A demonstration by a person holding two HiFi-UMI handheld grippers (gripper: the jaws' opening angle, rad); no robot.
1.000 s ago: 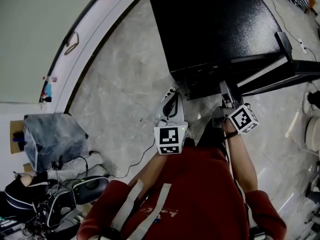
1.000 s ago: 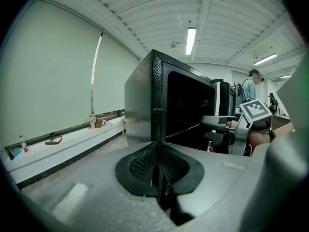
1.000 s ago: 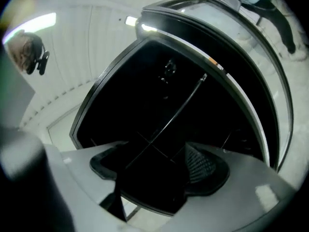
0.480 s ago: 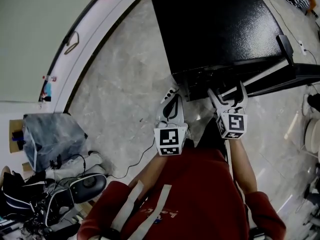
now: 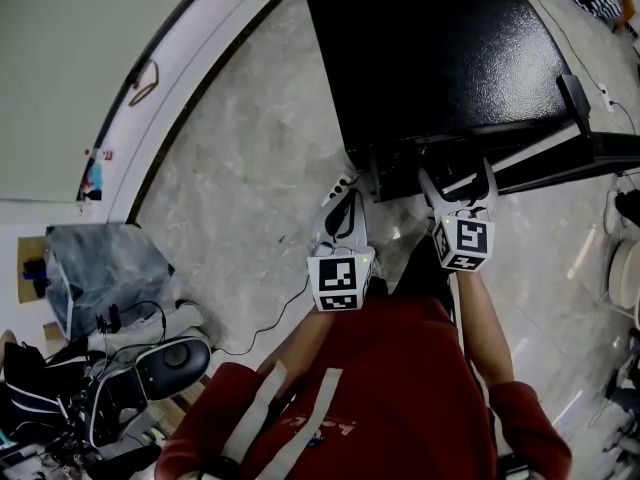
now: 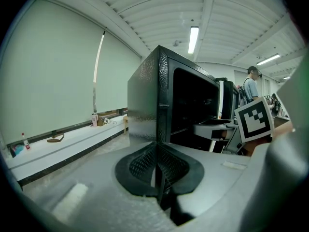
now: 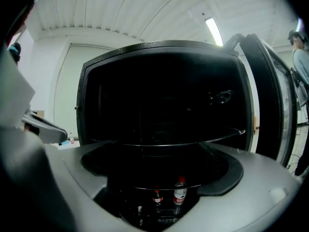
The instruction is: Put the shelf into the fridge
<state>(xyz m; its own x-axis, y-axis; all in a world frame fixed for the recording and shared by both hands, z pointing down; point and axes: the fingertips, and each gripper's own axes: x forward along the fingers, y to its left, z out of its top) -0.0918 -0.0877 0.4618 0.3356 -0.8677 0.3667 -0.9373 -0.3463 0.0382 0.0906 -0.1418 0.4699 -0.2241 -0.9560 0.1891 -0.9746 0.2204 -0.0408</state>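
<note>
Points the right gripper, jaws spread wide and empty, into the open fridge, just short of the shelf lying level inside, with the left gripper pinched shut alongside.

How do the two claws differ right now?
The left claw is shut, jaws together; the right claw stands wide open. The left claw faces the fridge's outer corner; the right claw looks into its open inside. Both are empty and carry a marker cube.
</note>
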